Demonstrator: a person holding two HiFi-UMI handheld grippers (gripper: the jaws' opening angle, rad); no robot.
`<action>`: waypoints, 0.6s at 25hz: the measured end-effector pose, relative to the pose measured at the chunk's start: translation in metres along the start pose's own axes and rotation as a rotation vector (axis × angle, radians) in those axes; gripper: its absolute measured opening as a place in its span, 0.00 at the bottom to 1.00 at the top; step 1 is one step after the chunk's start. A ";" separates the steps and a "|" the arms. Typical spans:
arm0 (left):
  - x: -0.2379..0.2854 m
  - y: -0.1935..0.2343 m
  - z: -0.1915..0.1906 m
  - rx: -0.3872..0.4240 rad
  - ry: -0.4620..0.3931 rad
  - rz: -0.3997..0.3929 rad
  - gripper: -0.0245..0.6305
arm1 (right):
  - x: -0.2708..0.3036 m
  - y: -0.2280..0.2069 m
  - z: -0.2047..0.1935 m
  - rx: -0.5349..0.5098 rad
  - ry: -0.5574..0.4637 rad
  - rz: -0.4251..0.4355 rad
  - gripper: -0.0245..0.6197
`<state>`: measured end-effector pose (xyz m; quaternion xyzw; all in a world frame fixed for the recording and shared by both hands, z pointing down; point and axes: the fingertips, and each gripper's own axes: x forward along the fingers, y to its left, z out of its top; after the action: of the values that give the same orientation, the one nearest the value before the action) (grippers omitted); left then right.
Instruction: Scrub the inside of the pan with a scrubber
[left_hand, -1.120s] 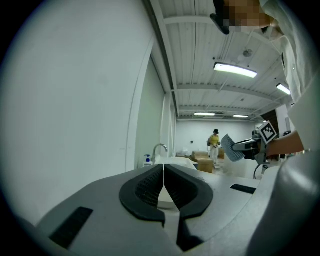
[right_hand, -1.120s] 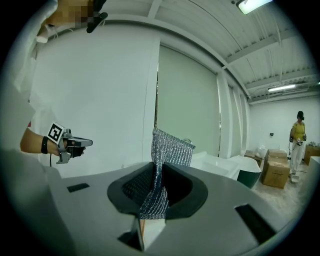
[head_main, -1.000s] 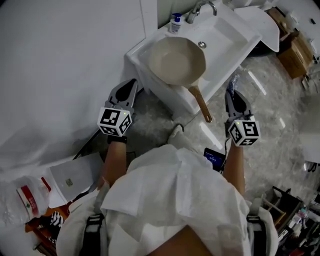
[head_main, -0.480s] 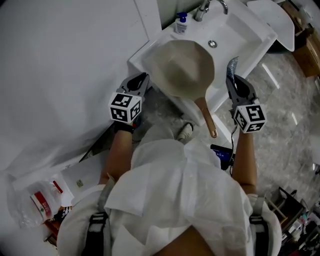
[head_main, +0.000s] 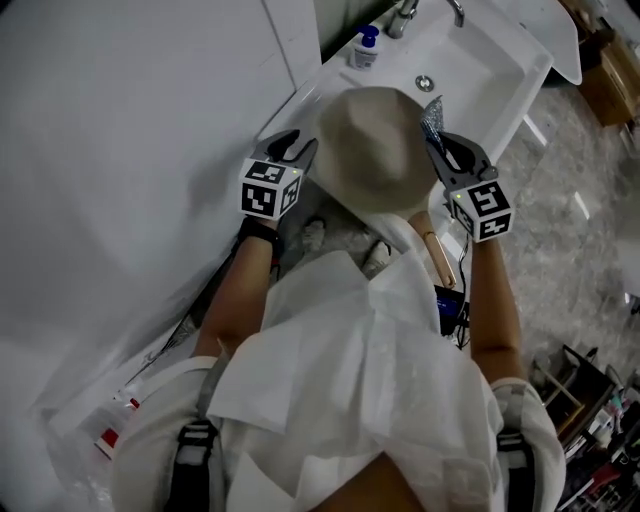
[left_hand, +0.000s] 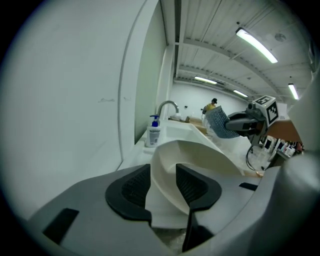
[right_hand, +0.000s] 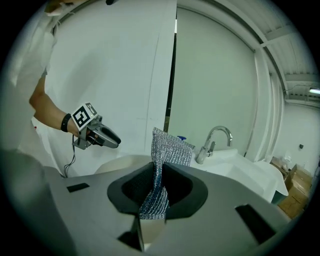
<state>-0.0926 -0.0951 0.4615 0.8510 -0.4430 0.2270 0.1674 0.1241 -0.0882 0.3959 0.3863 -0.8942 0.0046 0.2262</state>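
Head view: arms (head_main: 240, 290) outstretched, left claw (head_main: 300, 148) just opened astride pan (head_main: 375, 150), right claw (head_main: 442, 142) pinching scrubber (head_main: 432, 115).

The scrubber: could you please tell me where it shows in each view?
Head view: scrubber upper right of centre, above the right gripper, by the pan's rim.
Left gripper view: scrubber right of centre, held out by the right gripper.
Right gripper view: scrubber at centre, clamped between the jaws.
Shared landmark: the faucet.

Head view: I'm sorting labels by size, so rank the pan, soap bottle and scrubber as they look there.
1. pan
2-3. soap bottle and scrubber: they look about alike, so no ranking between them.
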 end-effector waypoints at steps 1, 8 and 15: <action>0.007 0.002 -0.004 -0.008 0.023 -0.014 0.31 | 0.009 0.004 -0.002 -0.001 0.019 0.012 0.11; 0.046 0.009 -0.031 -0.023 0.177 -0.058 0.36 | 0.070 0.021 -0.014 0.079 0.069 0.061 0.11; 0.067 0.009 -0.056 -0.056 0.286 -0.089 0.35 | 0.126 0.025 -0.055 0.153 0.177 0.062 0.11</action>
<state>-0.0796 -0.1187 0.5452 0.8238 -0.3827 0.3258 0.2622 0.0529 -0.1470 0.5005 0.3728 -0.8792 0.1139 0.2740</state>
